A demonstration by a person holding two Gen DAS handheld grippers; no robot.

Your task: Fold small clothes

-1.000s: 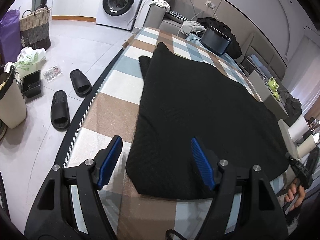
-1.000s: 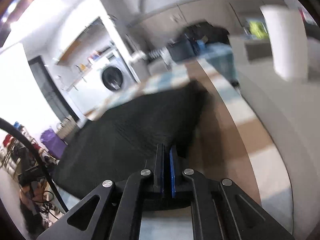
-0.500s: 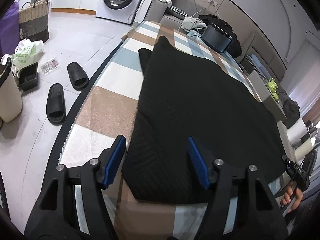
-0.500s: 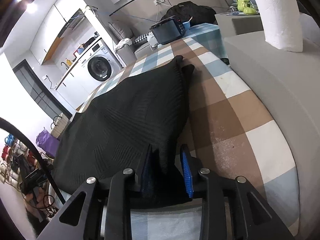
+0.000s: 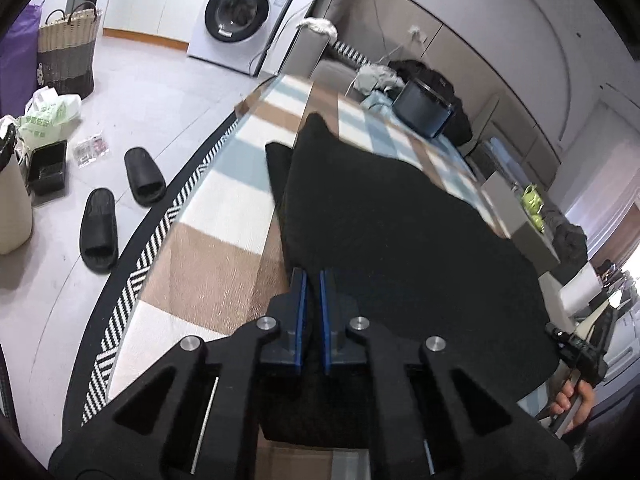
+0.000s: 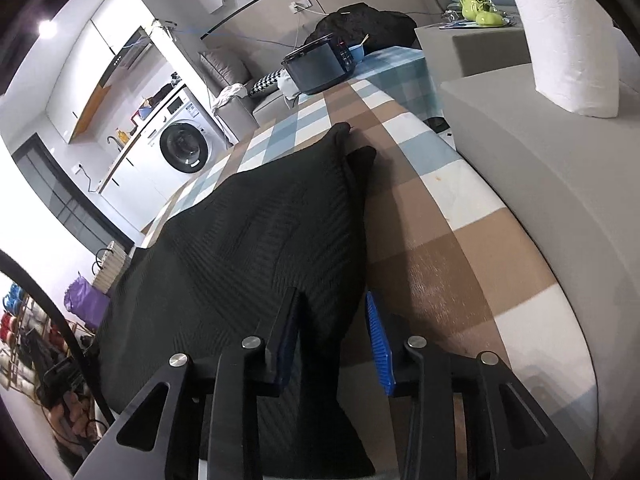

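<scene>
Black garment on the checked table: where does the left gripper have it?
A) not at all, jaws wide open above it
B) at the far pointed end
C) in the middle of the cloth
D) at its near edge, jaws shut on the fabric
D: in the left wrist view the left gripper has its blue pads nearly together on the near edge of the black garment.

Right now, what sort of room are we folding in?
Most likely a lived-in home, an open living and laundry area. A front-loading washing machine stands by the wall, a grey sofa sits beyond the checked tablecloth, and black slippers lie on the floor.
</scene>
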